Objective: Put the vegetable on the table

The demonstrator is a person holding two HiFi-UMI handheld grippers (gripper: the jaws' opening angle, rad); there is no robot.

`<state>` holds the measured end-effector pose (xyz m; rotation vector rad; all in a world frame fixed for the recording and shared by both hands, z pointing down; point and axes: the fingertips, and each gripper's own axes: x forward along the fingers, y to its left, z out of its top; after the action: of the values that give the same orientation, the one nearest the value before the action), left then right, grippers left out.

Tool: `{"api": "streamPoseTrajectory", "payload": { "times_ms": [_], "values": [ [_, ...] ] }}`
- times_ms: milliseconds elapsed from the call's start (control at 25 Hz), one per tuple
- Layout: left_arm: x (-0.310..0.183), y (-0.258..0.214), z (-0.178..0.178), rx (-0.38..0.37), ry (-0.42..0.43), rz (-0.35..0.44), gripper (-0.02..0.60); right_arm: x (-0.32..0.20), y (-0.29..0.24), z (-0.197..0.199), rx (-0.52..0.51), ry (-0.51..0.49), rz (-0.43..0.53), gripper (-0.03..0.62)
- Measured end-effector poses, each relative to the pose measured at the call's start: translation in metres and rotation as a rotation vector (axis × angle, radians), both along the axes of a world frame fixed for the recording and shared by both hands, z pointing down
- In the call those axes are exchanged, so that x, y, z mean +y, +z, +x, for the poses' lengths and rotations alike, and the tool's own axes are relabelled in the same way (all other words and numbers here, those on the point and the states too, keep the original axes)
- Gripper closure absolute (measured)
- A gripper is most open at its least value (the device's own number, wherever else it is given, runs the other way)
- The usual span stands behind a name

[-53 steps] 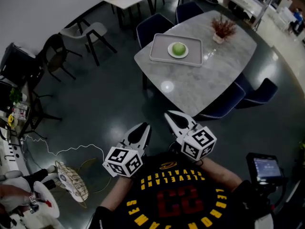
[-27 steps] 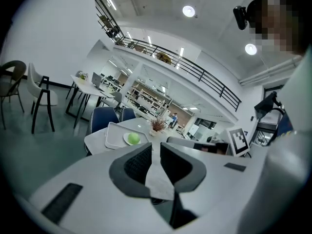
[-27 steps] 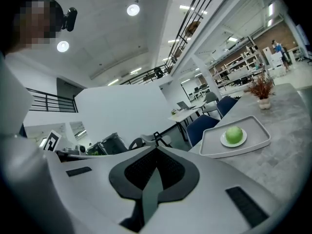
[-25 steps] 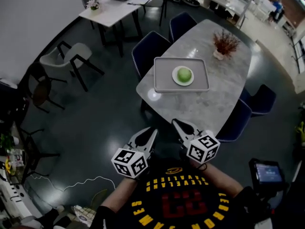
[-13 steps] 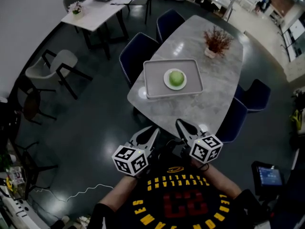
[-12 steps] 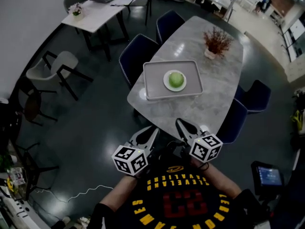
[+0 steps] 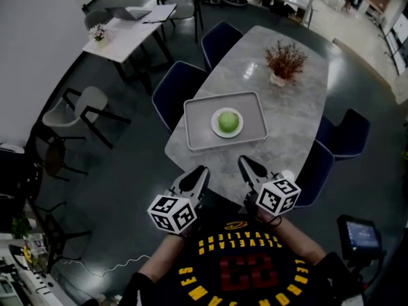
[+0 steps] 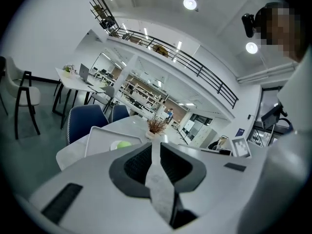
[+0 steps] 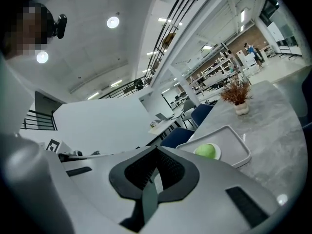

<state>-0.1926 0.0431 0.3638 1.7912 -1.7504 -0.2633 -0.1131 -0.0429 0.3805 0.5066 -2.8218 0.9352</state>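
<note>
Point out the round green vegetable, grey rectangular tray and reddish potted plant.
Round green vegetable (image 7: 227,121), head view, its top.
Grey rectangular tray (image 7: 197,125), head view, bare floor.
Reddish potted plant (image 7: 284,57), head view, twigs.

At centre left of the left gripper view, the left tool (image 8: 152,146) hid the lower part of the green vegetable (image 8: 124,144) and most of its plate (image 8: 115,146). The vegetable's kind was too small to tell. At lower centre of the head view, the right tool (image 7: 245,163) covered part of the near edge of the bench (image 7: 287,126), and the bottom edge cut off the person's shirt (image 7: 245,266).
</note>
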Motion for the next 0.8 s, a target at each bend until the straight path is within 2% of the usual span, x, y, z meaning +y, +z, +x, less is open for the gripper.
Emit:
{"api": "streamPoseTrajectory", "payload": {
  "times_ms": [200, 320, 480, 640, 680, 720, 800],
  "values": [
    [-0.028, 0.018, 0.003, 0.045, 0.011, -0.059, 0.525, -0.029, 0.025, 0.016, 0.024, 0.051, -0.077, 0.589],
    [-0.047, 0.025, -0.004, 0.053, 0.016, -0.09, 0.525, -0.043, 0.028, 0.016, 0.014, 0.065, -0.083, 0.589],
    [-0.076, 0.049, -0.014, 0.086, 0.062, -0.134, 0.525, -0.069, 0.044, 0.01, 0.037, 0.118, -0.091, 0.588],
    [-0.111, 0.06, -0.034, 0.043, 0.11, -0.155, 0.523, -0.101, 0.058, 0.007, 0.099, 0.198, -0.09, 0.586],
    [-0.119, 0.063, -0.038, 0.035, 0.124, -0.16, 0.523, -0.108, 0.061, 0.006, 0.119, 0.216, -0.084, 0.537],
    [-0.128, 0.066, -0.042, 0.033, 0.14, -0.167, 0.523, -0.114, 0.064, 0.005, 0.137, 0.229, -0.083, 0.519],
    [-0.144, 0.075, -0.052, 0.039, 0.169, -0.18, 0.523, -0.127, 0.073, -0.002, 0.163, 0.246, -0.096, 0.519]
  ]
}}
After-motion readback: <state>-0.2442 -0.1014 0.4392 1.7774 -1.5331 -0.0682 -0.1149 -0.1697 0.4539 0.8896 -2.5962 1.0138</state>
